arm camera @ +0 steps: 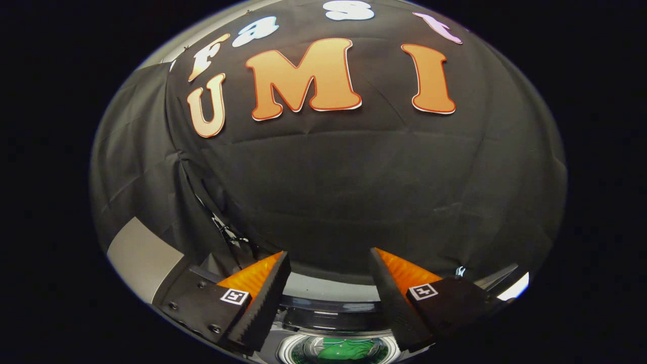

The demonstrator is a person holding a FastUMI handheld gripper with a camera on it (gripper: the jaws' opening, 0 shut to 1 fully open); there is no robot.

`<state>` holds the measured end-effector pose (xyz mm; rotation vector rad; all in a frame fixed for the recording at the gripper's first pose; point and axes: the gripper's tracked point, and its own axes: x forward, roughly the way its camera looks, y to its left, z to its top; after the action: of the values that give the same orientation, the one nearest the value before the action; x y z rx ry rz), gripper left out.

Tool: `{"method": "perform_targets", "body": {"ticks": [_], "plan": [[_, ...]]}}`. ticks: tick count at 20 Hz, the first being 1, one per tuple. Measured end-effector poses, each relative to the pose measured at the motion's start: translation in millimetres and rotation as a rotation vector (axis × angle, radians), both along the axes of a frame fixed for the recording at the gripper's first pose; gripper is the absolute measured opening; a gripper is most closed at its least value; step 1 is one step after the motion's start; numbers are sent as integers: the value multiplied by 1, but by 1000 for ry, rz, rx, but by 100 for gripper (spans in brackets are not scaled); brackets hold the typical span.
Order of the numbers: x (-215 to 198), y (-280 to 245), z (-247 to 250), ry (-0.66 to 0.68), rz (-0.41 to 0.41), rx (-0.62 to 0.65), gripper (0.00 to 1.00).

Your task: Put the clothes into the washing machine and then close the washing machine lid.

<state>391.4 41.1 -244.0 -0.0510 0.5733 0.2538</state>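
Note:
My gripper (328, 263) is open, its two orange-and-black fingers (263, 293) spread wide with nothing between them. It hangs above the washing machine (328, 288), whose grey top rim shows between and below the fingers. Under the fingers the round drum opening is visible, and a green garment (349, 349) lies inside it. The dark glossy band (328, 316) just behind the opening looks like the raised lid, though little of it shows.
Black cloth forms the booth's wall straight ahead, beyond the machine. A grey panel (144, 260) stands to the left of the left finger. A bright reflective edge (510, 285) sits to the right of the right finger.

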Motion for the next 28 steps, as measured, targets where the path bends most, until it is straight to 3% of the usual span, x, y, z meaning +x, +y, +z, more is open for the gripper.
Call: {"method": "perform_targets", "body": {"ticks": [5,16,28], "plan": [[-17,-1,6,-19,9,8,100],[-98,-7,6,-92,8,11,100],[-177,-19,-31,16,-25,47,98]]}}
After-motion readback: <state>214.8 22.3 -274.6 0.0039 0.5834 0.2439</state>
